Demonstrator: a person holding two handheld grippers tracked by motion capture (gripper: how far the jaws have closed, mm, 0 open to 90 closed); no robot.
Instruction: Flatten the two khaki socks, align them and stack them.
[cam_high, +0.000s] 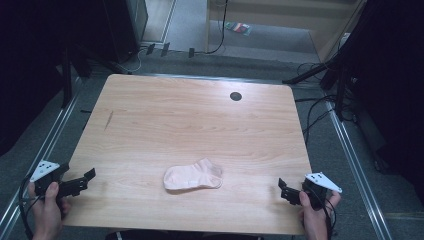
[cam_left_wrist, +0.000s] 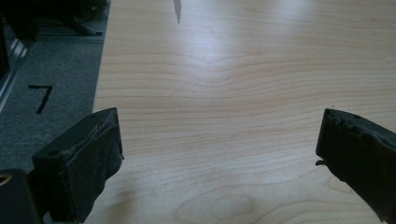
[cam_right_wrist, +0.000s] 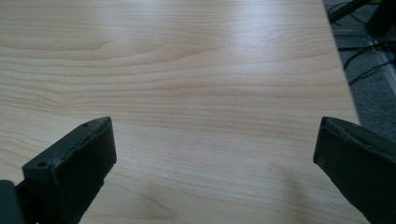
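Jaws on both tools stood wide apart, grasping nothing. Between them, near the table's (cam_high: 150, 115) front edge, a pale pink sock (cam_high: 193, 176) lay flat (toe end toward the left), well apart from the left gripper (cam_high: 86, 178) at one corner and the right gripper (cam_high: 284, 189) at the other.

Light wooden table (cam_high: 200, 120) with a round black grommet hole (cam_high: 235, 96) near its far edge and a dark streak (cam_high: 108, 120) at far left. Grey carpet floor (cam_high: 330, 165); black cables (cam_high: 312, 117) right; a colourful packet (cam_high: 238, 28) far beyond.
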